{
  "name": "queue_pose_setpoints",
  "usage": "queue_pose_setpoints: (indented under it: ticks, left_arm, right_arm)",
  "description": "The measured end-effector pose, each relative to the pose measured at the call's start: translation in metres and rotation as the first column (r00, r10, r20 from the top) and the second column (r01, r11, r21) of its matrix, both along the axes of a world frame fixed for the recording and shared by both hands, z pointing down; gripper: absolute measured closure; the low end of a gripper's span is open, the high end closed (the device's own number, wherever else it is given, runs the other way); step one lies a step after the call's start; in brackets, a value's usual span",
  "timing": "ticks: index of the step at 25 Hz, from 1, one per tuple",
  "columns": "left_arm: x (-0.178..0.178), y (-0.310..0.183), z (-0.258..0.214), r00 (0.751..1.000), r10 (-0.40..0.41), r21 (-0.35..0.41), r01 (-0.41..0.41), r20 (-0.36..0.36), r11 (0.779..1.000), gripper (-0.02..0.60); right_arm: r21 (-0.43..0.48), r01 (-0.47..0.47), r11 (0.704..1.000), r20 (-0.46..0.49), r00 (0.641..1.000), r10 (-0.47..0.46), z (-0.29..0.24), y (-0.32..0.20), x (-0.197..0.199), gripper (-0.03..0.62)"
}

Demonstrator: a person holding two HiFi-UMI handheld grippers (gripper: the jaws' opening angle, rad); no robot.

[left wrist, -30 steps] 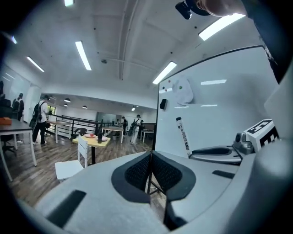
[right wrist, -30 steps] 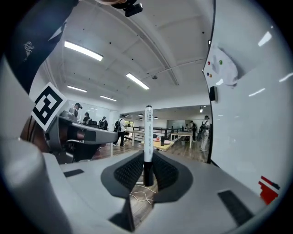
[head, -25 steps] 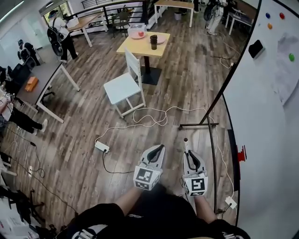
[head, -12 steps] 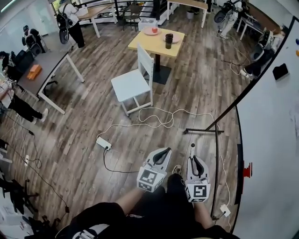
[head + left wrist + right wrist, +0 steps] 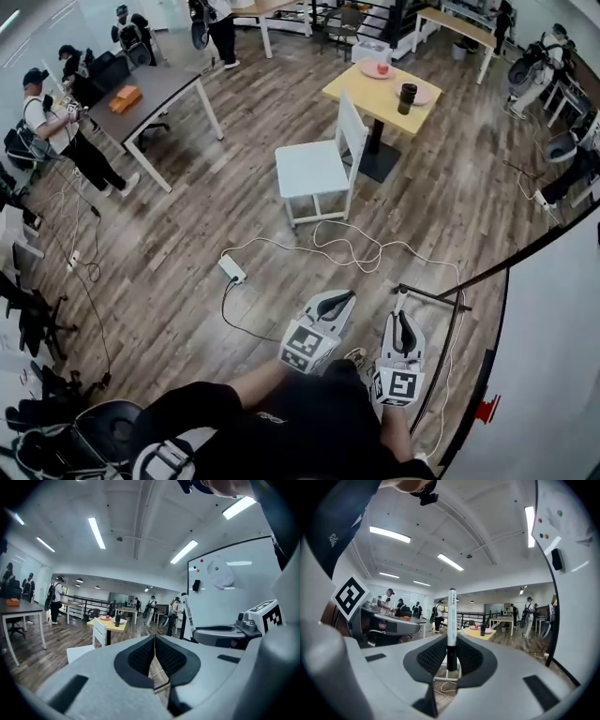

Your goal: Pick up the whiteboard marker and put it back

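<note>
The right gripper [image 5: 451, 654] clamps a whiteboard marker [image 5: 452, 616] upright between its jaws. Beside it, the left gripper [image 5: 154, 645] has its jaws pressed together, with nothing between them. Beyond both, a white cable [image 5: 347, 246] trails across the wood floor toward a white chair [image 5: 314, 169] and a yellow table [image 5: 356, 86].
</note>
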State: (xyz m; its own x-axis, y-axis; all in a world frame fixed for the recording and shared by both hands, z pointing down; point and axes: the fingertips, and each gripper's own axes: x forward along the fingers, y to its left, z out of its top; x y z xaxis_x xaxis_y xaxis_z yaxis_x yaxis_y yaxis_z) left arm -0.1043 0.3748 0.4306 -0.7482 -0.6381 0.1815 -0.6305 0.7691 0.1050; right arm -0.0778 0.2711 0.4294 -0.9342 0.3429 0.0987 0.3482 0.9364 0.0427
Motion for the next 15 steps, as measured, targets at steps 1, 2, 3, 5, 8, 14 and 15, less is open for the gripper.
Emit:
queue_pose_setpoints:
  ticks: [1, 2, 3, 5, 8, 14, 15]
  left_arm:
    - [-0.007, -0.005, -0.001, 1.000, 0.000, -0.011, 0.000, 0.007, 1.000, 0.572]
    - [-0.014, -0.010, 0.000, 1.000, -0.003, -0.018, 0.003, 0.010, 1.000, 0.572]
    - [-0.021, -0.015, 0.000, 1.000, -0.008, -0.022, 0.008, 0.008, 1.000, 0.572]
    - [-0.031, -0.027, 0.001, 1.000, -0.015, -0.028, 0.014, -0.008, 1.000, 0.572]
    - [-0.040, -0.050, 0.000, 1.000, 0.000, -0.037, -0.001, -0.027, 0.999, 0.572]
    - [-0.054, -0.105, 0.009, 0.998, 0.014, -0.048, -0.016, -0.056, 0.999, 0.572]
    - [-0.061, -0.111, 0.010, 0.998, 0.018, -0.052, -0.021, -0.060, 0.998, 0.572]
  right_arm:
    - [-0.004, 0.003, 1.000, 0.003, 1.000, -0.003, 0.000, -0.005, -0.008, 0.540]
    - [-0.008, 0.005, 1.000, 0.003, 1.000, -0.005, 0.001, -0.011, -0.015, 0.540]
    - [-0.014, 0.007, 1.000, 0.001, 1.000, -0.007, 0.002, -0.018, -0.022, 0.540]
    - [-0.026, 0.013, 1.000, -0.002, 1.000, -0.013, 0.004, -0.029, -0.034, 0.540]
    - [-0.048, 0.022, 0.999, -0.008, 1.000, -0.022, 0.006, -0.047, -0.047, 0.540]
    - [-0.038, 0.013, 0.999, -0.007, 1.000, -0.014, 0.018, -0.108, -0.072, 0.540]
    - [-0.038, 0.001, 0.999, -0.012, 1.000, -0.001, 0.019, -0.117, -0.079, 0.540]
